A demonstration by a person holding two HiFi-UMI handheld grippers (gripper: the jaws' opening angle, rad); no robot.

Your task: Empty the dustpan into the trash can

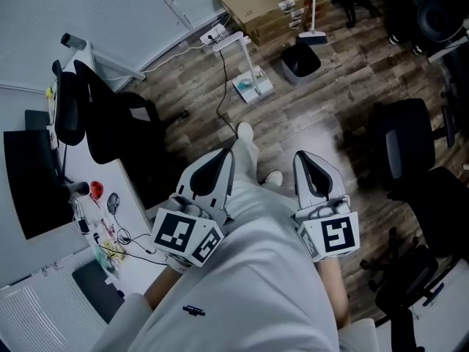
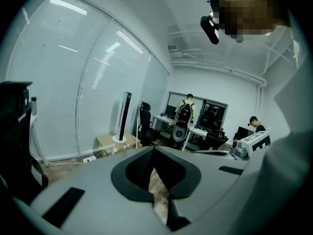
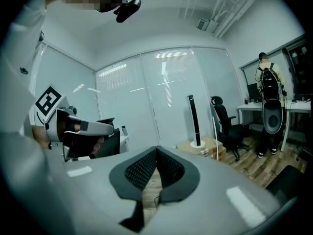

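Both claws are pressed together and hold nothing: the left claw (image 1: 226,156) and the right claw (image 1: 306,160) hang close to the person's body, pointing out over the wood floor (image 1: 322,116). Well ahead, near the cardboard boxes (image 1: 256,9), stands a dark trash can (image 1: 300,61), and just beside it what looks like the long-handled dustpan (image 1: 313,39), too small to be sure. Probably light, stiff plastic: pinch the thin handle and keep the pan level until it is over the can

A cardboard box (image 1: 256,9) sits at twelve o'clock, a power strip (image 1: 213,34) at eleven, a black office chair (image 1: 407,145) at three, a dark monitor (image 1: 29,182) at nine.
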